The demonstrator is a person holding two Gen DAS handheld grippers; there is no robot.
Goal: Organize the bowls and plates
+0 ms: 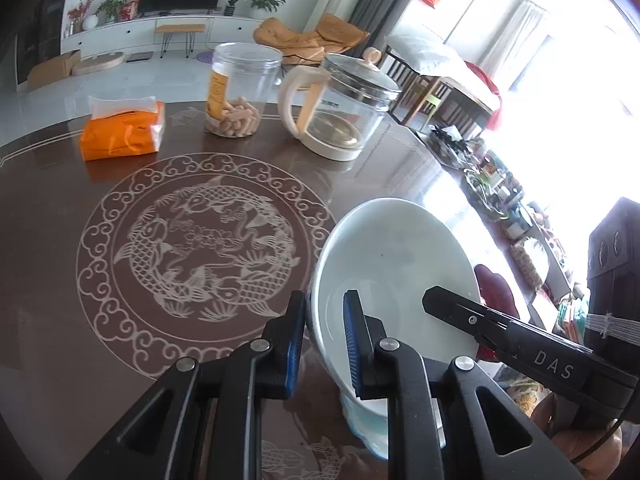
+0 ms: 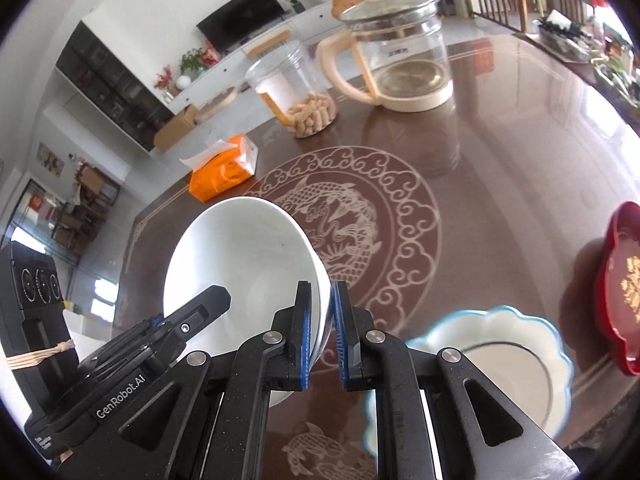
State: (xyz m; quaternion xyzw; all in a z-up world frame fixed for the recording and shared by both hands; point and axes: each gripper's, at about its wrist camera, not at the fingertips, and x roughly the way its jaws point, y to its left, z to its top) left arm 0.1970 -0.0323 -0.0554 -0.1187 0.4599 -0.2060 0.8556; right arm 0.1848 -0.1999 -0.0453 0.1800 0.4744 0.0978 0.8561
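Bowl [image 1: 384, 272] hangs tilted above the desk [image 1: 60, 280], carried between you: your left hand-held gripper [image 1: 322, 344] pinches its left rim, your right hand-held gripper [image 2: 322, 340] pinches the opposite rim. The scalloped blue-rimmed plate [image 2: 512, 344] lies below and right, nearer your right hand.

White bowl [image 1: 384, 264] tilted, lifted above the desk [image 1: 60, 280], scalloped blue-rimmed plate [image 2: 516, 344] flat below, red plate [image 2: 624, 292] beside it
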